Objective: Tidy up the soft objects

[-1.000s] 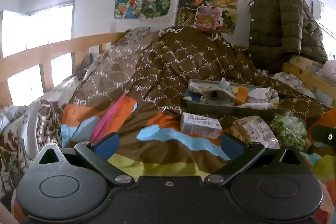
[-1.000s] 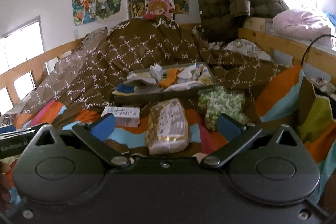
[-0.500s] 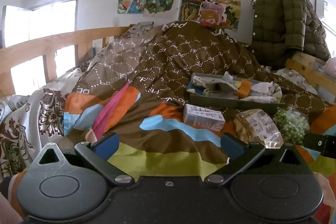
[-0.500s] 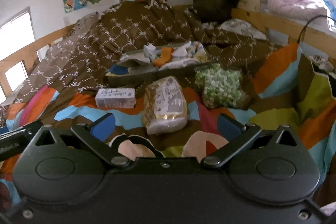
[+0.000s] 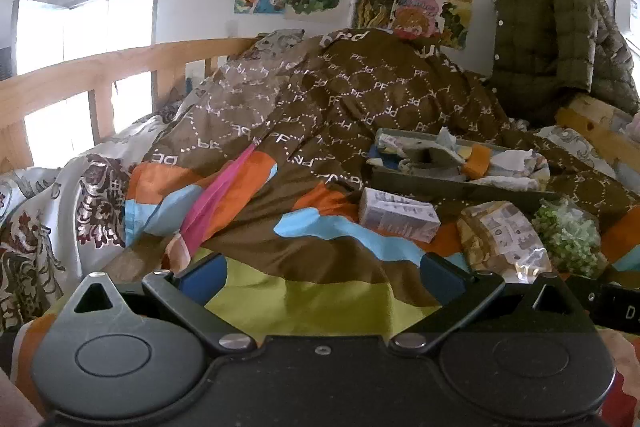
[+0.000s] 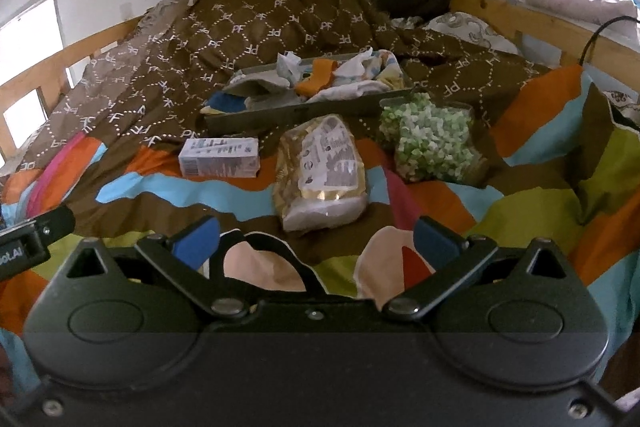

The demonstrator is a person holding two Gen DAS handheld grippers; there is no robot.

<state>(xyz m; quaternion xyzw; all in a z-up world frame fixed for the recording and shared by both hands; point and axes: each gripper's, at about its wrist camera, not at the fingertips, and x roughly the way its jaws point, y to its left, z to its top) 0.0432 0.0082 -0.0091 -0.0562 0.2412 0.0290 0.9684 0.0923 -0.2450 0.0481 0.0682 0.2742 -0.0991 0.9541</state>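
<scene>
Items on the bed, on a striped duvet (image 6: 168, 187):

1. Tan foil-and-clear pouch (image 6: 322, 173), centre, nearest the right gripper (image 6: 316, 241). Judged light and squashy, with a slick crinkly film; best taken across the narrow width at mid-body, not by the sealed near edge.
2. Clear bag of green-and-white pieces (image 6: 430, 143), just right of the pouch. Probably loose fill that shifts; grip low on the bulk.
3. Small white carton (image 6: 219, 157), left of the pouch. Stiffer, flat-sided, likely easy to pinch.
4. Grey tray (image 6: 280, 115), far side, holding crumpled cloths and an orange sock (image 6: 318, 79).

Right gripper: jaws wide, empty, short of the pouch.
Left gripper (image 5: 320, 273): jaws wide, empty, over bare duvet, left of the carton (image 5: 398, 221).
</scene>
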